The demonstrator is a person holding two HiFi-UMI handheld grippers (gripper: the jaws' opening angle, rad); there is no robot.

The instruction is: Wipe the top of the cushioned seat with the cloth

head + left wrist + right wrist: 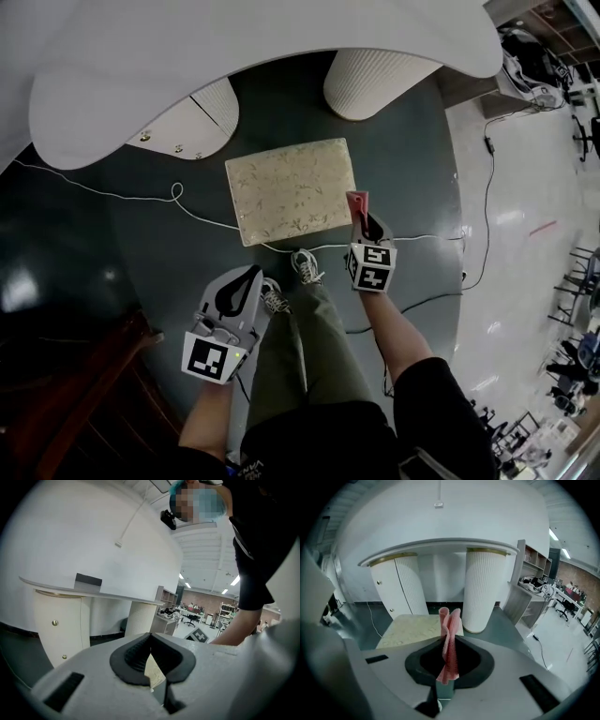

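Dark grey floor spreads under a white curved counter, with a cabinet and a ribbed column below its edge. Our seat, cream with a leafy print, sits on the floor in front of those two and just ahead of our shoes. Its top is bare. A white cable runs over the floor to the seat's near edge. We hold the right gripper just beside the seat's near right corner. In the right gripper view, the right gripper has its jaws closed on the pink cloth, which stands up from them in a loose fold, with the seat lying beyond. In the head view the cloth is at the seat's right edge, and we cannot tell whether it touches. Our left gripper hangs well back by our left shoe. In the left gripper view, the left gripper has its jaws together, holding nothing.
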